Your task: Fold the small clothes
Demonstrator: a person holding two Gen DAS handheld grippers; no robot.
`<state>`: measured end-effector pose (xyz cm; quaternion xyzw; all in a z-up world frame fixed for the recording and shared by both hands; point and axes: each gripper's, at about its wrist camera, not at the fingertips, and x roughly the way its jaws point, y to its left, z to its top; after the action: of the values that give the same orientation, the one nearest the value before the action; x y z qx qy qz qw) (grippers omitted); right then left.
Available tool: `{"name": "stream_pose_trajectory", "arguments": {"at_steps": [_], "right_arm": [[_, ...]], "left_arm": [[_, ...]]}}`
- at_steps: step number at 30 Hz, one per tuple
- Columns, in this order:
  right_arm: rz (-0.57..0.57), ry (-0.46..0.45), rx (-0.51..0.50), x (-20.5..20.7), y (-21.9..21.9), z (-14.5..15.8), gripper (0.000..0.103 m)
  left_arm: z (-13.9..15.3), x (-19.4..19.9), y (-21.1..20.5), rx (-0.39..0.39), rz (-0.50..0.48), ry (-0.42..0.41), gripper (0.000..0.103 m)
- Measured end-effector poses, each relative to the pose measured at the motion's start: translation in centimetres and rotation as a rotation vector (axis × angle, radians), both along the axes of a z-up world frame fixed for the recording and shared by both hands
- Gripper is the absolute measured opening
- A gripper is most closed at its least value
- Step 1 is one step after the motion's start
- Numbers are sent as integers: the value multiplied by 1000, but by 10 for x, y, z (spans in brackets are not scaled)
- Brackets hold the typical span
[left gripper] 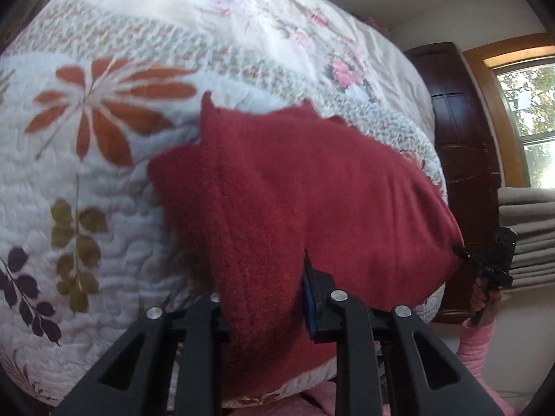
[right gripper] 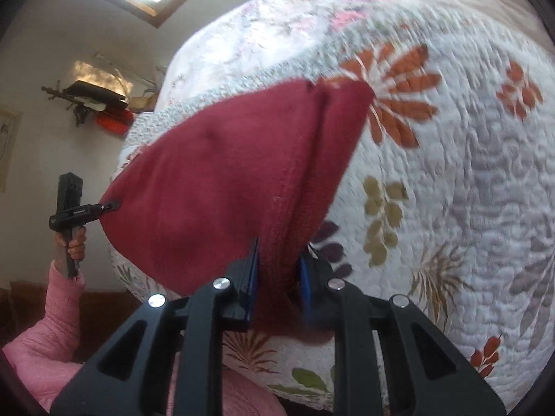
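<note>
Your left gripper [left gripper: 267,298] pinches one corner of the red cloth [left gripper: 295,201] at the lower centre of the left wrist view. Your right gripper [right gripper: 277,277] is clamped on the opposite corner, at the lower centre of the right wrist view. The cloth fills the middle of each frame, stretched between both grippers, in front of the floral quilt [left gripper: 86,173]. A pink sleeve [right gripper: 45,322] occupies the lower left of the right wrist view.

— What can't you make out?
— The red garment [left gripper: 298,187] hides the left gripper's [left gripper: 263,298] near finger and much of the quilt [left gripper: 104,173].
— Anything else?
— Motion blurs the quilt's flowers; the pink sleeve [right gripper: 45,339] runs off frame.
</note>
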<state>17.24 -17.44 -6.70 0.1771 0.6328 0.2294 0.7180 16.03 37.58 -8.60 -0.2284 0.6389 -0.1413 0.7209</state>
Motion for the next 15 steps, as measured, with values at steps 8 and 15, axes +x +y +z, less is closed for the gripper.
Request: {"name": "stream_pose_trajectory", "arguments": {"at_steps": [8,15], "right_arm": [[-80,-12,7,-6,-2,-39,33],[-59,-87,-18,-40,-3,-16,68]], "left_arm": [[-49,-5,9,5,104,-68,45],[-22,-54,6,72,71,-158,66]]}}
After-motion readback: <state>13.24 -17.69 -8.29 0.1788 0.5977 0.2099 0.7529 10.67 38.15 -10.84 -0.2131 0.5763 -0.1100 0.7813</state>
